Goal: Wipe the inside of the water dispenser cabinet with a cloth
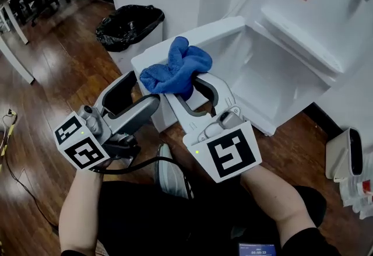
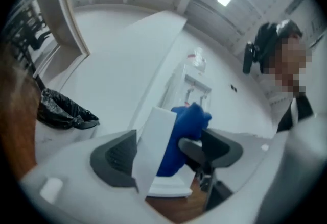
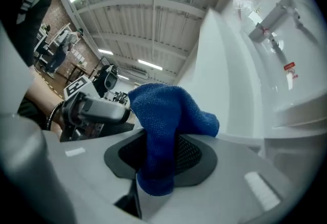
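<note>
cloth (image 1: 175, 68): blue, bunched at frame centre, held up before the open cabinet (image 1: 274, 74).
right gripper (image 1: 187, 90): fingers closed tight on the cloth.
left gripper (image 1: 139, 93): fingers spread wide, nothing gripped.

The cloth (image 1: 175, 68) is bright blue and nubbly, bunched into a loose wad. It is pinched between the jaws of the right gripper (image 1: 185, 87), with most of its bulk spilling up and over the jaw tips. It hangs just above the top edge of the door (image 1: 198, 36). The water dispenser cabinet (image 1: 280, 74) is white inside and out. Its door is swung wide open, baring a hollow, smooth-walled compartment just beyond the cloth.
</note>
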